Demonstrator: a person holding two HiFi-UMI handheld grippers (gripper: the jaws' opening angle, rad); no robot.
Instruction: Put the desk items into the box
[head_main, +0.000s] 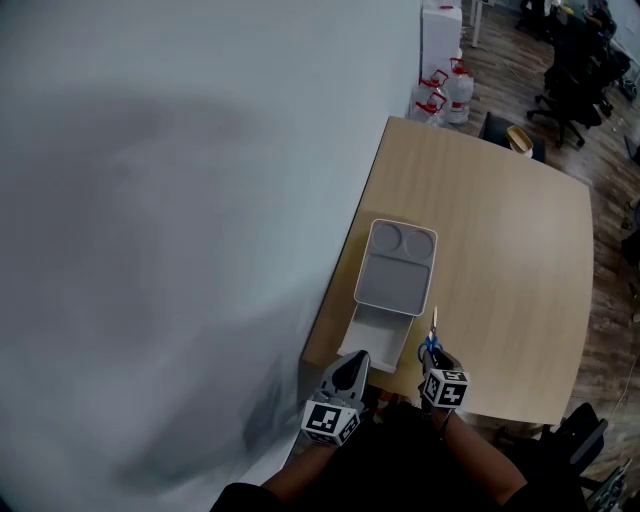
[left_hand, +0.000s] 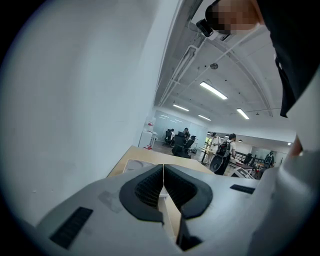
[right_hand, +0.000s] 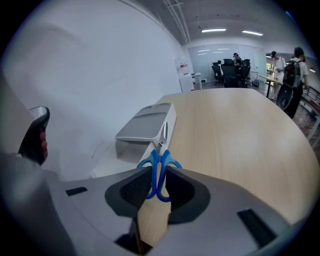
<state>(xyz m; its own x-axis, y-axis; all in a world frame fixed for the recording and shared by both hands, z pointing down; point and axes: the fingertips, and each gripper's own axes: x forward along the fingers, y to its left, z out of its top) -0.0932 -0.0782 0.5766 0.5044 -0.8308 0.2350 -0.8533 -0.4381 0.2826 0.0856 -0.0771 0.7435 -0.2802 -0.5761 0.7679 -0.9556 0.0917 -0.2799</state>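
Observation:
A white box (head_main: 384, 338) stands at the table's near left edge, its grey lid (head_main: 397, 268) slid back so the near end is uncovered. My right gripper (head_main: 433, 352) hovers just right of that opening, shut on the blue handles of a pair of scissors (head_main: 433, 333) whose blades point away from me. In the right gripper view the scissors (right_hand: 159, 170) sit between the pads of the right gripper (right_hand: 157, 181), blades toward the box (right_hand: 131, 148) and lid (right_hand: 145, 125). My left gripper (head_main: 351, 369) is shut and empty near the box's front; its jaws meet in the left gripper view (left_hand: 163, 175).
The tan table (head_main: 500, 250) runs along a white wall (head_main: 180, 220) on the left. Water bottles with red caps (head_main: 447, 92) stand on the floor beyond the far end. Office chairs (head_main: 575, 70) and people are farther back.

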